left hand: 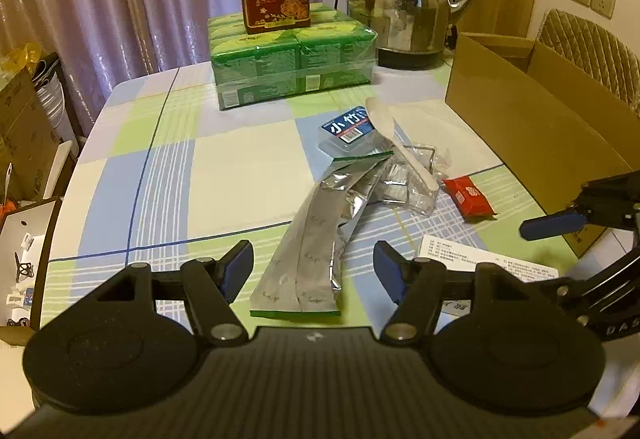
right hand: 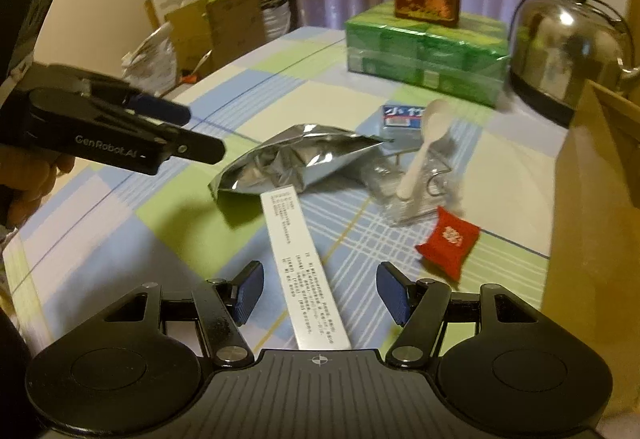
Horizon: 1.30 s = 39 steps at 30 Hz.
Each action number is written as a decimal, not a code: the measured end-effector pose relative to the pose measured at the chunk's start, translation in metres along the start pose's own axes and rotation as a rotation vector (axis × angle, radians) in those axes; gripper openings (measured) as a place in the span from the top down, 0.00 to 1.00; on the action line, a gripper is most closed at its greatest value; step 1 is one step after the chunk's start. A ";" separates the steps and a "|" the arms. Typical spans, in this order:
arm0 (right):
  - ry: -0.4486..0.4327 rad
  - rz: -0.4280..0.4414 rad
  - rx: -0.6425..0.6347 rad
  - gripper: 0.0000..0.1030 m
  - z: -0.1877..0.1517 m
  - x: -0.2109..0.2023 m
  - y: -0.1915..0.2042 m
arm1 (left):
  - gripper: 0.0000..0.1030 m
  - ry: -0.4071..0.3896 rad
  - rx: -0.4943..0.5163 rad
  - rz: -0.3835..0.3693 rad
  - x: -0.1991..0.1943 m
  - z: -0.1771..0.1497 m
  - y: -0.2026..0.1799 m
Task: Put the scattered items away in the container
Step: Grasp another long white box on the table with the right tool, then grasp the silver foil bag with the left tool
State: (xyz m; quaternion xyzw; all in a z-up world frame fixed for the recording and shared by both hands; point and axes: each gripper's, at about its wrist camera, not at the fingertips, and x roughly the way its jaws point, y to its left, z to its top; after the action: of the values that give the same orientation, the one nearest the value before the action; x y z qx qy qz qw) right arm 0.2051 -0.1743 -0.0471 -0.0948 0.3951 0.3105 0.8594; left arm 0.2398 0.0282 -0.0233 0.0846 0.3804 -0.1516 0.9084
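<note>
1. At the centre of the left wrist frame lay the silver foil pouch [left hand: 316,239], beside a white spoon [left hand: 400,147] and red packet [left hand: 470,197].
2. At right stood the cardboard box [left hand: 532,119].
3. Low in each frame, the left gripper [left hand: 312,271] and right gripper [right hand: 320,291] gaped wide, holding nothing; the right one straddled a white leaflet [right hand: 304,271].

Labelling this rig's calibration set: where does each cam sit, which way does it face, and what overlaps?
Left wrist: on the left gripper, facing across the table over the silver foil pouch; its own open fingers below, the right gripper entering at right.
Right wrist: on the right gripper, over the white slim box; own open fingers, plus the left gripper and a hand at left.
Shared: pouch, white spoon, red packet, kettle, cardboard box.
</note>
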 end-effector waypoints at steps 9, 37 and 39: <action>0.062 0.013 -0.021 0.50 0.000 0.015 0.004 | 0.40 0.025 0.016 0.014 0.006 -0.002 -0.004; 0.032 -0.041 0.058 0.78 0.001 0.014 -0.007 | 0.38 0.049 0.037 0.008 0.042 0.011 0.003; 0.033 -0.043 0.048 0.78 0.003 0.016 -0.006 | 0.38 0.061 0.075 0.015 0.050 0.014 0.000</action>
State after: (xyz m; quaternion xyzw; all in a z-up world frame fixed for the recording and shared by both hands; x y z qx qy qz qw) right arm 0.2187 -0.1705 -0.0578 -0.0878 0.4145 0.2806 0.8612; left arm 0.2823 0.0136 -0.0493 0.1263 0.4015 -0.1561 0.8936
